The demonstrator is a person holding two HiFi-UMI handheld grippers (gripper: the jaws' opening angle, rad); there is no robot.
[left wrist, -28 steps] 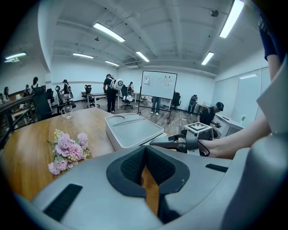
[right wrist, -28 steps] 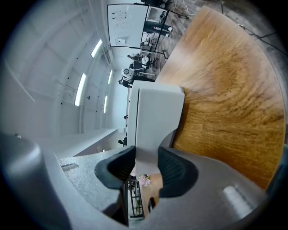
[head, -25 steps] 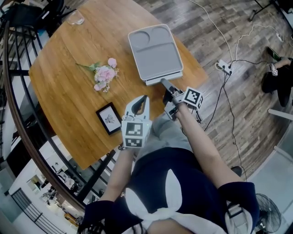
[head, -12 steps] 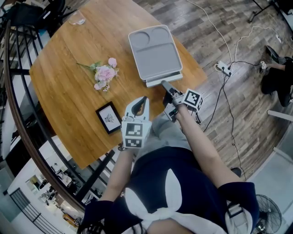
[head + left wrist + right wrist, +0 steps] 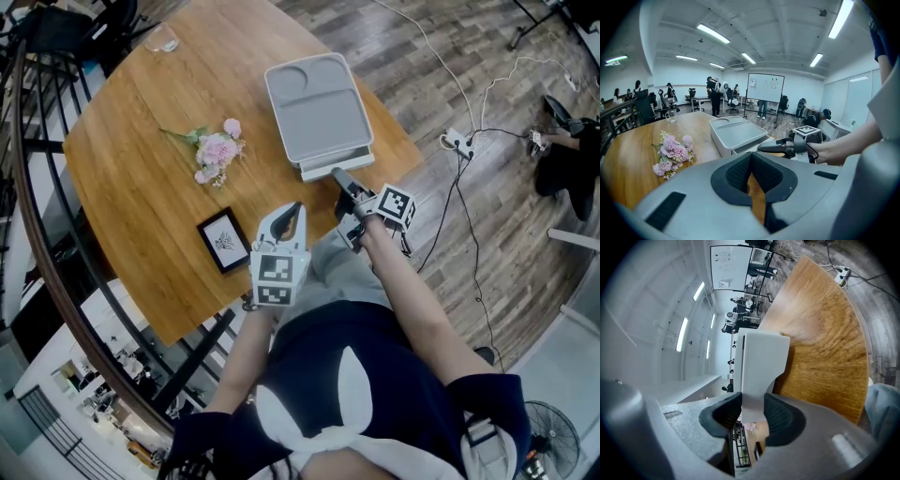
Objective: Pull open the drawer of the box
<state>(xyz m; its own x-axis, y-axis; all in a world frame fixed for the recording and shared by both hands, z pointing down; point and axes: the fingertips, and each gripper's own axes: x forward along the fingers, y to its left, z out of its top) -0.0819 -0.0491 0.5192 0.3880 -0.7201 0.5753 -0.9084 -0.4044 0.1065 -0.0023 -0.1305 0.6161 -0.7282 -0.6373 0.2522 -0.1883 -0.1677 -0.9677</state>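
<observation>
The box (image 5: pixel 314 108) is sitting at the right of the table (image 5: pixel 141 206), with its drawer (image 5: pixel 337 164) facing the near edge and seemingly sticking out a little. The right gripper (image 5: pixel 339 175) is reaching that drawer from the near side. The left gripper (image 5: pixel 298 208) is hovering to its left, over the near rim. The flowers (image 5: pixel 214 150) are lying left of the box, the picture frame (image 5: pixel 223 242) is lying nearer than them, and the glass (image 5: pixel 161 39) is standing at the far edge.

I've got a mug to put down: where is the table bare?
Bare wood: left of the flowers, and between the picture frame and the table's near-left rim. Crowded at the drawer of the box, where the right gripper grips.
</observation>
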